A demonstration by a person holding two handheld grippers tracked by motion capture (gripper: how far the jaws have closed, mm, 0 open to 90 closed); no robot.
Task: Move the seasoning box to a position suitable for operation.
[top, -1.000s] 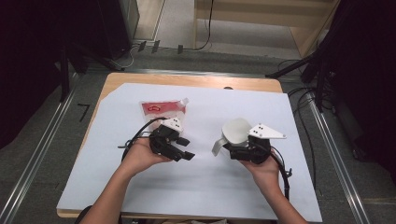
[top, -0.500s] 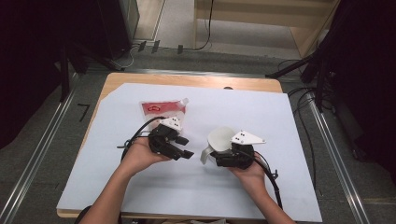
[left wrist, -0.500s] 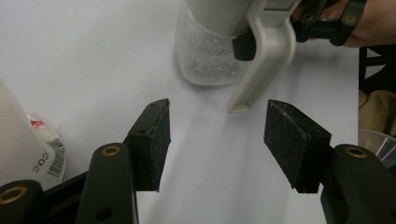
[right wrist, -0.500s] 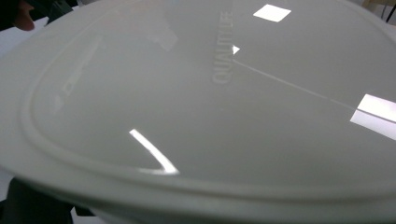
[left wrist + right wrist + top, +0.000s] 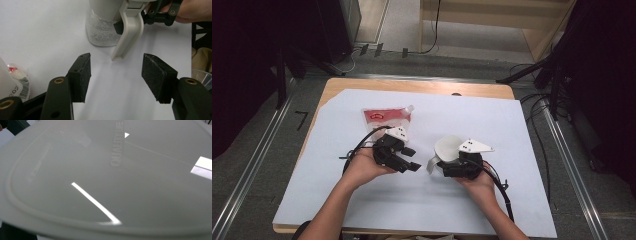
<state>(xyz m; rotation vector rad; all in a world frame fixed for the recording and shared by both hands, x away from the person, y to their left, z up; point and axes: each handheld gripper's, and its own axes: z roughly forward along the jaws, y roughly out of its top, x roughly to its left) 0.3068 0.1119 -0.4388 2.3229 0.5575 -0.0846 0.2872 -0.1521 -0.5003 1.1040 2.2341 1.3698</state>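
The right gripper (image 5: 451, 167) gripped a lidded clear jar (image 5: 446, 155) by the base of its handle (image 5: 127, 37). The jar stood on the white sheet (image 5: 492, 130) near the middle of the table (image 5: 412, 86), its grey lid (image 5: 105, 180) close before the right gripper view's camera, and white granules (image 5: 103, 30) lay in its bottom. The left gripper (image 5: 408, 161) was empty, jaws wide, pointed at the jar and just short of it. A red pouch (image 5: 386, 117) lay beyond it, apparently unopened. Judged stage: early, jar steadied, lid on, pouch yet to be handled. Count: two grippers, one jar, one lid, one pouch.
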